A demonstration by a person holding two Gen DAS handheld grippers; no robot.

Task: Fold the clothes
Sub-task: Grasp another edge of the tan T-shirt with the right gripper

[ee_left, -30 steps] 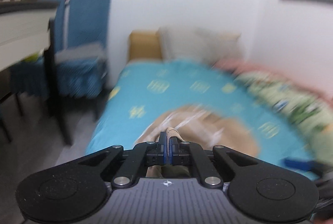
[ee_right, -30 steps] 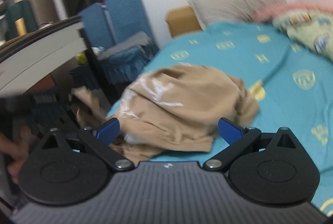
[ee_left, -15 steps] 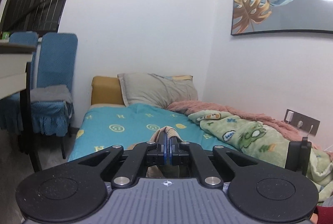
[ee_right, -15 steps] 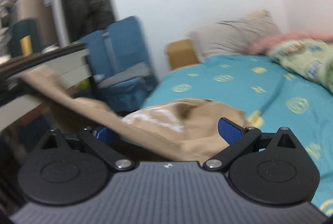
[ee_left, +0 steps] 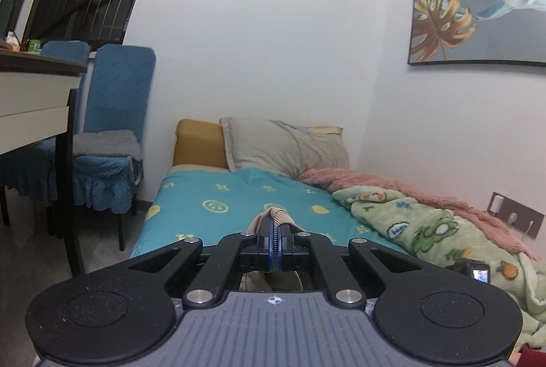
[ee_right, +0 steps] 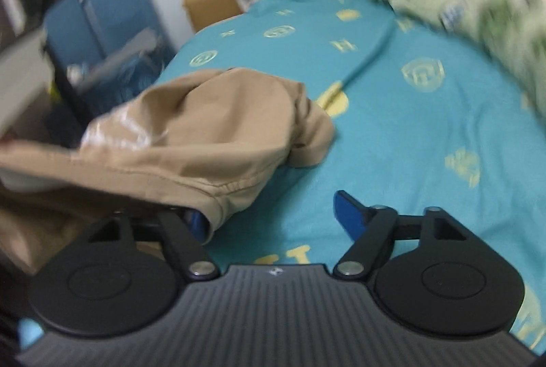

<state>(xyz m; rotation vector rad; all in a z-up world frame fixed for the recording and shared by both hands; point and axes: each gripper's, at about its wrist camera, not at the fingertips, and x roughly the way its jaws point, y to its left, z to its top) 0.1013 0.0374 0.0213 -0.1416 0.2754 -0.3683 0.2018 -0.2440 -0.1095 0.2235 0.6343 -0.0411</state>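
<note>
**Tan garment pinched on the left, half under the right jaws**

Your right wrist view is blurred, so the blanket at upper right and the chair at upper left are smeared. The bed has open turquoise sheet across the centre and right of that frame. The tan garment lies bunched at centre left, its left part cut off by the frame edge. Its hem drapes over your right gripper, hiding the left pad; the jaws are closing, not yet pressing cloth. Your left gripper is clenched on a fold of the garment; the rest is hidden below.
</note>
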